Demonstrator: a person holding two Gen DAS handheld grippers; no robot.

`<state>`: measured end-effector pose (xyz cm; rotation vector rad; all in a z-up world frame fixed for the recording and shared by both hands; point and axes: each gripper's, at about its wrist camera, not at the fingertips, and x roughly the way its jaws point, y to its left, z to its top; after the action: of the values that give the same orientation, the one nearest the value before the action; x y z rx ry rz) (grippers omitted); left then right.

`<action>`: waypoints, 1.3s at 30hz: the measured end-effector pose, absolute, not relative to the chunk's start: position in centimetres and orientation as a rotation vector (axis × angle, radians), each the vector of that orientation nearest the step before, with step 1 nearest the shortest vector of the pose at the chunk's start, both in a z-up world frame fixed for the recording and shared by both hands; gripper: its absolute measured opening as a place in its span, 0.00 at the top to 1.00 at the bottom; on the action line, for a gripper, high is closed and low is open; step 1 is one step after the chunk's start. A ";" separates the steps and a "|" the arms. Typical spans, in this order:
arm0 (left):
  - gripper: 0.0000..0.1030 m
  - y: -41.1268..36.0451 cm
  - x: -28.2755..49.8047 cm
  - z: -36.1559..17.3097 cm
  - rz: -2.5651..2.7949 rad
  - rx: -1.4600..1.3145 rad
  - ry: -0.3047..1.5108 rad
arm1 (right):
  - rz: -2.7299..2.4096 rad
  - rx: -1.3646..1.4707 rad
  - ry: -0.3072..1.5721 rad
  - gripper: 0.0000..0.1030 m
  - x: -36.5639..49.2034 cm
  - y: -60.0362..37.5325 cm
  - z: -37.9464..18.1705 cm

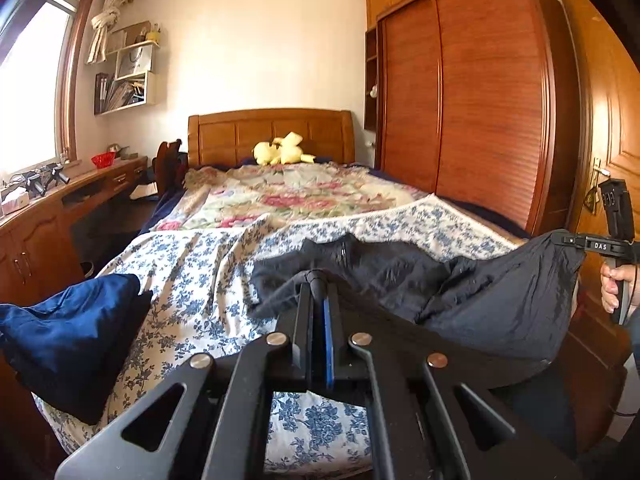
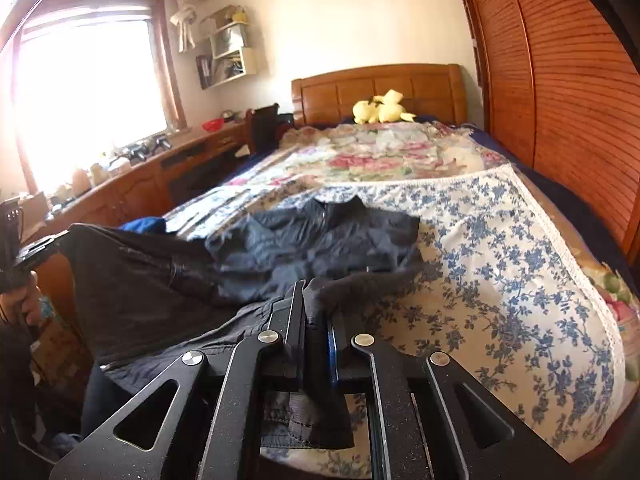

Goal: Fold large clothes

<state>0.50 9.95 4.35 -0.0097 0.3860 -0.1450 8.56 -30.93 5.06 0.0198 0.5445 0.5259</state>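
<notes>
— While both claws are up, what have they got?

— One dark grey, crinkled large garment (image 1: 500,300), a jacket by the look of it. The left claw (image 1: 318,280) is clamped on a bunched bit of its hem, and the right claw (image 2: 316,292) is pinched together on another fold of the same cloth. Between the two the fabric hangs in a sagging curtain; the far part, with the collar and zip, lies rumpled on the bed.

— What does it lie on?

— A white sheet printed with small blue flowers (image 2: 500,264), spread over the near half of the bed. Beyond it is a quilt with large pink roses (image 1: 288,196), then a yellow plush toy (image 1: 282,150) against the wooden headboard (image 1: 272,130).

— Anything crowding it?

— A crumpled deep blue cloth (image 1: 72,332) lies on the sheet's left edge, apart from the garment. A long wooden counter (image 1: 60,200) runs under the window, with a red bowl (image 1: 103,159) and clutter on it. A tall slatted wooden wardrobe (image 1: 480,100) stands close along the bed's right side.

— Any hands in view?

— A hand (image 1: 614,286) grips the right claw's handle at the picture's edge.
</notes>
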 end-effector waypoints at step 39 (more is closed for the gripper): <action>0.97 11.7 18.1 -2.5 0.029 -0.013 0.437 | 0.379 -0.105 0.601 0.94 24.2 -28.6 -4.8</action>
<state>18.13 11.70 -2.49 -0.0129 0.4371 0.0287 24.25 -28.61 -4.84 -0.1052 0.6014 0.3794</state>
